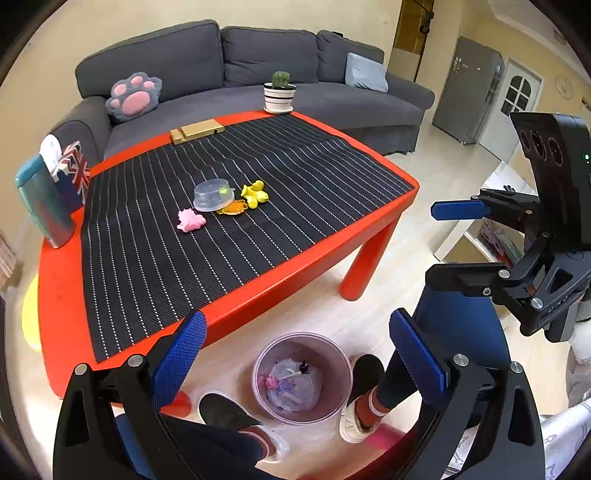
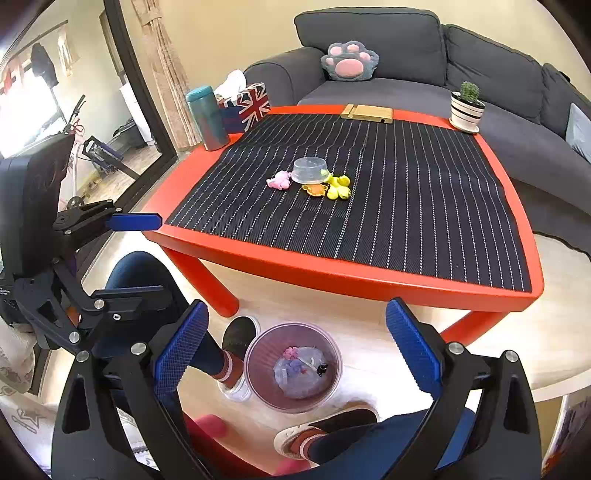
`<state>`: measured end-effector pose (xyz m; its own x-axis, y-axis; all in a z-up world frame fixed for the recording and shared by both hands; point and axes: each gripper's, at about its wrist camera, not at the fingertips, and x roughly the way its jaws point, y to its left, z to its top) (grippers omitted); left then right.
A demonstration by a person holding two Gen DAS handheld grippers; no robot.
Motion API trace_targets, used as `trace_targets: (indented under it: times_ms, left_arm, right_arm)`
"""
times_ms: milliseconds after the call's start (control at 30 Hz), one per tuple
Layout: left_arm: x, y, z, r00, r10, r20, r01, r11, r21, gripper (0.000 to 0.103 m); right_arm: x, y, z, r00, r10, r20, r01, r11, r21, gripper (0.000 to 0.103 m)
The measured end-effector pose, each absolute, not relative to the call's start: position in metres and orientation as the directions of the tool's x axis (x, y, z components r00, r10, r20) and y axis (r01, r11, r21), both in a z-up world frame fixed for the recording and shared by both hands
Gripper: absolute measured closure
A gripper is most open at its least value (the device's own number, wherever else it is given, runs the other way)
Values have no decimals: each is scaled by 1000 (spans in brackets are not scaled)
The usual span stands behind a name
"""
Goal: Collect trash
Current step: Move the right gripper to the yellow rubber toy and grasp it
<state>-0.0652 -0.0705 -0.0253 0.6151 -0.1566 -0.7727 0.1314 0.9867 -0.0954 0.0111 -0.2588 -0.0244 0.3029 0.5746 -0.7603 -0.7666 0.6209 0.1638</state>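
Left wrist view: looks steeply down from above the floor by the table's [image 1: 314,258] near edge, bin [image 1: 301,376] close below. Right wrist view: same tilt, from beside it. Shared: table [image 2: 332,269], bin [image 2: 293,365], sofa [image 2: 406,48]. Each view catches the other gripper at its side.

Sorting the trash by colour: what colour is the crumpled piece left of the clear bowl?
Pink, clearest in the left wrist view.

Grey sofa [image 1: 258,74], cream walls [image 1: 110,22], pale wood floor [image 1: 406,177].
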Motion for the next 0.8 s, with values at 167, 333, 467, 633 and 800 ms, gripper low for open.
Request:
trace_targets:
  times_ms: [167, 333, 467, 633, 800]
  left_arm:
    - [-60, -61, -22, 626, -149, -766, 115, 988, -99, 8]
    - [-51, -47, -17, 639, -135, -758, 93, 991, -99, 8]
    - [-43, -33, -15, 648, -123, -751, 68, 992, -104, 8]
    - [-30, -19, -17, 652, -100, -751, 35, 994, -101, 8]
    - [-22, -8, -18, 654, -90, -751, 14, 994, -106, 8]
  right_arm:
    - [16, -254, -19, 303, 587, -751, -770, 615, 170, 8]
    - [28, -247, -13, 313, 589, -745, -773, 614, 160, 8]
    - [41, -237, -10, 323, 580, -748, -780, 610, 137, 8]
    - [63, -219, -10, 331, 564, -757, -796, 597, 97, 8]
    - [89, -199, -14, 322, 552, -769, -816, 574, 70, 8]
